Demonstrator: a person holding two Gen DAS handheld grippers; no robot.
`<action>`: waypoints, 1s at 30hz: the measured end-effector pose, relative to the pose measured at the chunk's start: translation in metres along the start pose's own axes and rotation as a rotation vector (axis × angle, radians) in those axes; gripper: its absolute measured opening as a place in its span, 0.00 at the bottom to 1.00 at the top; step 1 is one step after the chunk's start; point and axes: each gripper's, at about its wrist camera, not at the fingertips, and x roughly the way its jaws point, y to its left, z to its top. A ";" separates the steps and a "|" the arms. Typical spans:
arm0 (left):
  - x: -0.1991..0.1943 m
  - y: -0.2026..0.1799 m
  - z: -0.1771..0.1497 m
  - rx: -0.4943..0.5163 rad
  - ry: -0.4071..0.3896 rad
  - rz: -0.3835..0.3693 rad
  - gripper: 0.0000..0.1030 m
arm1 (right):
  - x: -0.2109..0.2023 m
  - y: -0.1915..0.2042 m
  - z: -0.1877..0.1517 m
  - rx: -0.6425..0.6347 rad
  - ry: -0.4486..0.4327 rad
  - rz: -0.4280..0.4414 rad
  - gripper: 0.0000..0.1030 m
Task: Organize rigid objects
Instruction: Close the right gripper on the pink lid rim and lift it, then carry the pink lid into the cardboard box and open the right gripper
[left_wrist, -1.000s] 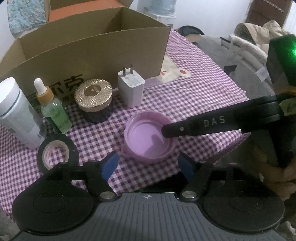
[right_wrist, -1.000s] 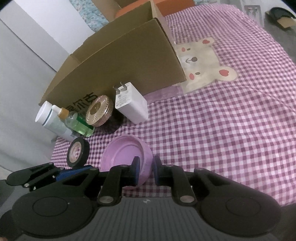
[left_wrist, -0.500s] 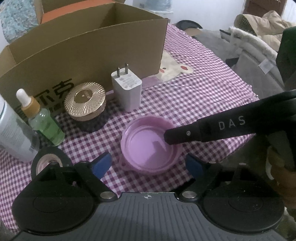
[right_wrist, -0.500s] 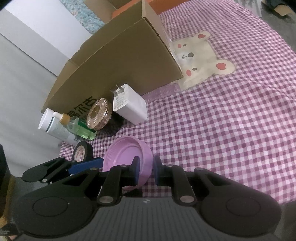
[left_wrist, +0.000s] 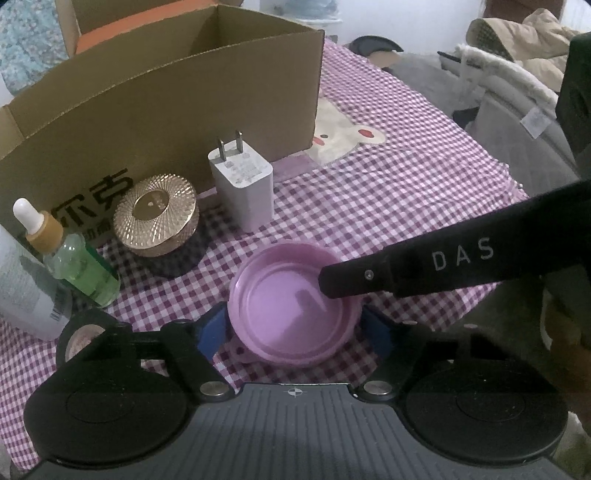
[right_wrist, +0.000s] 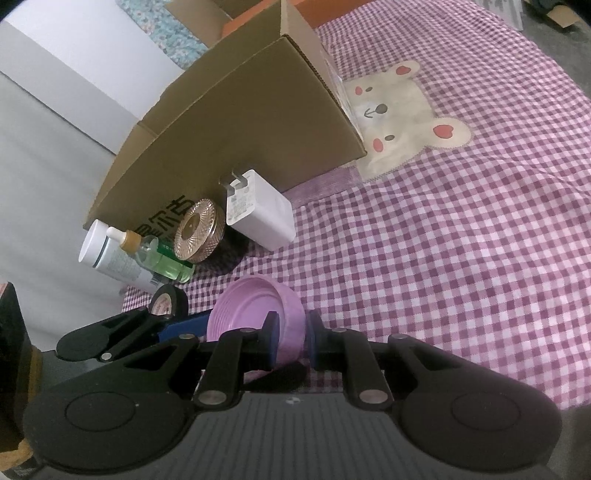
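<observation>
A shallow purple lid (left_wrist: 280, 306) lies open side up on the checked cloth, near its front edge. My right gripper (right_wrist: 291, 339) is shut on the lid's (right_wrist: 251, 310) near rim, one pad inside and one outside. In the left wrist view its black finger (left_wrist: 406, 273) reaches in from the right. My left gripper (left_wrist: 294, 330) straddles the lid. Its jaws are closing, and its blue pads (left_wrist: 212, 328) stand right at either side of the lid. I see no clear press on the lid. A left finger (right_wrist: 177, 326) shows beside the lid.
An open cardboard box (left_wrist: 166, 110) stands behind. In front of it are a white charger (left_wrist: 243, 188), a gold-lidded jar (left_wrist: 155, 218), a green dropper bottle (left_wrist: 77, 269), a white bottle (left_wrist: 22, 295) and a black tape roll (left_wrist: 81, 336). The bear-print cloth (right_wrist: 443, 221) spreads right.
My left gripper has come forward and down over the lid; its jaws widened, then narrowed to flank it. The right gripper keeps its hold on the rim, unmoved.
</observation>
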 end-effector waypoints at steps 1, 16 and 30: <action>0.000 0.000 0.000 -0.002 -0.001 0.005 0.71 | 0.000 0.000 0.000 -0.002 -0.001 0.001 0.17; -0.022 0.001 0.004 -0.002 -0.055 0.041 0.71 | -0.015 0.012 0.001 -0.030 -0.036 0.026 0.17; -0.106 0.012 0.032 0.038 -0.268 0.135 0.71 | -0.072 0.084 0.030 -0.218 -0.203 0.072 0.17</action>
